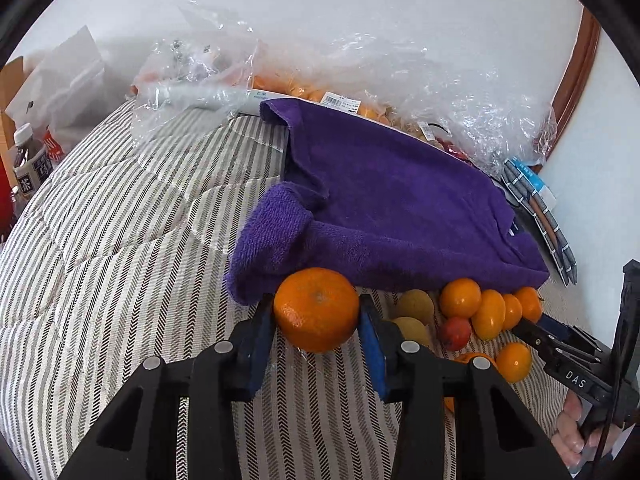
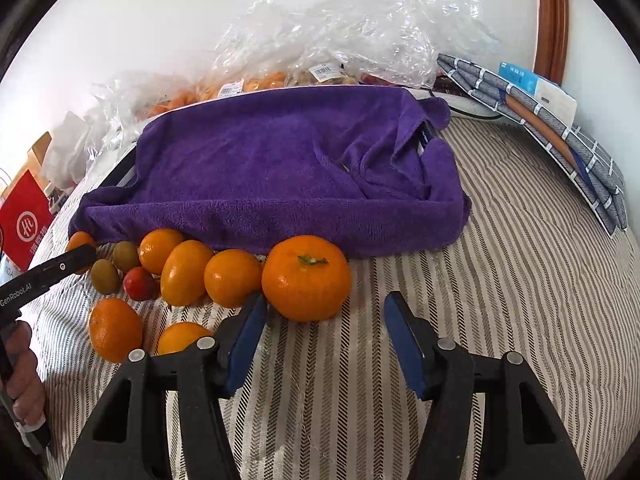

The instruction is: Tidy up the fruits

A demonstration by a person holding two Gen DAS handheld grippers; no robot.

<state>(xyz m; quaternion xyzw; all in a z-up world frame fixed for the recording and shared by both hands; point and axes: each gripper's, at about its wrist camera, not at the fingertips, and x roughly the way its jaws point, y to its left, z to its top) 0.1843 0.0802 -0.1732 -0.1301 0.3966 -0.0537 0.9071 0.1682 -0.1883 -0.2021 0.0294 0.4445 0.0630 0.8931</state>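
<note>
In the left wrist view my left gripper (image 1: 316,304) is shut on a large orange (image 1: 316,312), blue pads pressed to both its sides, just in front of the purple towel (image 1: 392,208). To its right lie several small oranges (image 1: 488,314), two yellow-green fruits (image 1: 416,306) and a small red fruit (image 1: 456,332). In the right wrist view my right gripper (image 2: 326,338) stands open over the striped cloth; another large orange (image 2: 306,278) sits just beyond its left finger (image 2: 248,336), not between the pads. Small oranges (image 2: 184,272) line up to the left.
The purple towel (image 2: 272,176) covers a low box. Behind it lie crumpled clear bags of fruit (image 2: 320,40). Folded blue-grey cloths (image 2: 560,140) lie at the right, bottles (image 1: 28,160) and a red bag (image 2: 24,220) at the left. Striped cloth (image 2: 520,280) covers the surface.
</note>
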